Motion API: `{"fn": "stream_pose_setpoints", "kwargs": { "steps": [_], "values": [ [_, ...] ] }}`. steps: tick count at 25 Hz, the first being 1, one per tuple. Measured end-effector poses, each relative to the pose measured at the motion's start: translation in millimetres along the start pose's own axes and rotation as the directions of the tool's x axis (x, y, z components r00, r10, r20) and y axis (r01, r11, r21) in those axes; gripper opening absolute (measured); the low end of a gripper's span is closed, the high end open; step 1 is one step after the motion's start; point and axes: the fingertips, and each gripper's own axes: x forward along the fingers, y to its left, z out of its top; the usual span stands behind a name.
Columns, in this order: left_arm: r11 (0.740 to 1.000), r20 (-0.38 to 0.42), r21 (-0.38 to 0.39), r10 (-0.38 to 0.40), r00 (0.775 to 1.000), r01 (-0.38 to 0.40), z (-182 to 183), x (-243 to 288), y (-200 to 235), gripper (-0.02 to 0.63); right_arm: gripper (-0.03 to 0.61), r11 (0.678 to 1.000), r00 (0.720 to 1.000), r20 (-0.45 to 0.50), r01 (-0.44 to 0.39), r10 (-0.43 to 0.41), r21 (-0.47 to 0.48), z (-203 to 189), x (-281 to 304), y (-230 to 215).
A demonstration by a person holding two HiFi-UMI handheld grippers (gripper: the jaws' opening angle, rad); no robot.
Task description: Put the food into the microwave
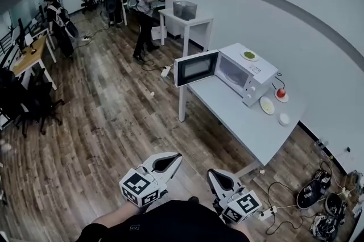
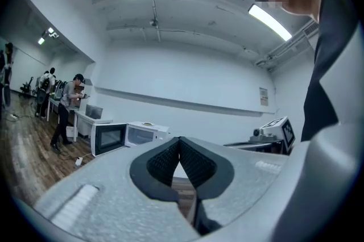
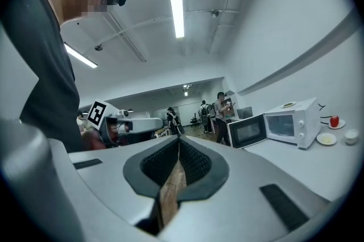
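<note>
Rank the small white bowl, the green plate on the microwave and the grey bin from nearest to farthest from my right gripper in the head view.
From the right gripper:
1. White bowl, near table, wall side.
2. Green plate, atop the microwave.
3. Grey bin, on the far table.

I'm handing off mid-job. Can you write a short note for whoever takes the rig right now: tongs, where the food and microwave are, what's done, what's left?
Left tongs: shut, empty.
Right tongs: shut, empty. Both are near the body, short of the table.
Things: the microwave is on the table with its door swung open. To its right are a plate of pale food, a red fruit on another plate and a small white bowl. A green dish sits on top of the microwave.
Done: door open.
Left: go to the table, pick up the food, place it inside.
</note>
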Motion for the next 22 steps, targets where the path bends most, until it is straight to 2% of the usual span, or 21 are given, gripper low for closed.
{"fn": "stream_pose_setpoints", "kwargs": {
  "steps": [5, 14, 22],
  "values": [
    [0.998, 0.015, 0.026, 0.050, 0.999, -0.050, 19, 54, 25, 0.008, 0.015, 1.000, 1.000, -0.013, 0.003, -0.003, 0.019, 5, -2, -61],
    [0.999, -0.045, -0.030, -0.020, 0.999, 0.019, -5, 141, 26, 0.008, 0.015, 0.997, 0.998, -0.046, 0.042, -0.039, 0.060, -3, 6, -135],
    [0.997, -0.055, -0.063, -0.057, 0.997, 0.054, -17, 207, 90, 0.008, 0.015, 0.995, 0.994, -0.077, 0.082, -0.077, 0.060, -5, 56, -205]
  ]
}}
